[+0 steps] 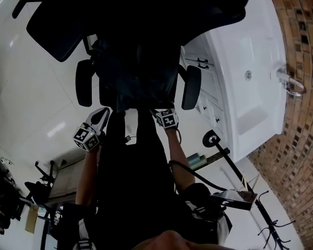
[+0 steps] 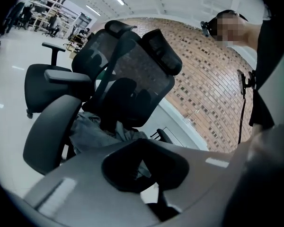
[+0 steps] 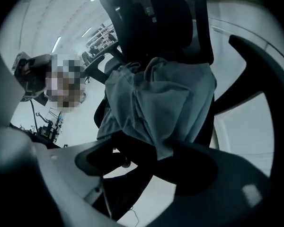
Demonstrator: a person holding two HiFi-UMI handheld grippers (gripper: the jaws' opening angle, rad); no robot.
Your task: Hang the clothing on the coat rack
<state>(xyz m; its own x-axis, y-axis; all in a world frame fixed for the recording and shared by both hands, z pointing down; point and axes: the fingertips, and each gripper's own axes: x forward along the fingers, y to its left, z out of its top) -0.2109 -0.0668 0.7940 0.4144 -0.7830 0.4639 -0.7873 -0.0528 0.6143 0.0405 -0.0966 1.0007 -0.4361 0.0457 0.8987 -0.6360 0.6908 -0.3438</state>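
On the black office chair point(image 1: 146, 14) beside a white cabinet point(image 1: 250, 61), the grey clothing point(image 3: 165, 98) lies heaped on the seat. The right gripper point(image 3: 166, 162) has its fingers clamped on the clothing's hem; the left gripper point(image 2: 143, 167) hangs nearby, fingers apart, empty.

Landmark: chair point(image 1: 138, 72).
- Clothing point(image 3: 165, 98): on the chair seat, against the backrest.
- Left tongs point(image 1: 100, 116): just before the chair, on the person's side, near its left armrest.
- Right tongs point(image 1: 160, 112): just before the seat, beside the left tongs.
- Second chair point(image 2: 47, 79): behind the chair, close by.
- Cabinet point(image 1: 250, 82): right of the chair in the head view, near.
- Brick wall point(image 1: 302, 139): beyond the cabinet, right of the chair.
- Coat rack point(image 1: 271, 224): right of the chair, before the cabinet, well apart.
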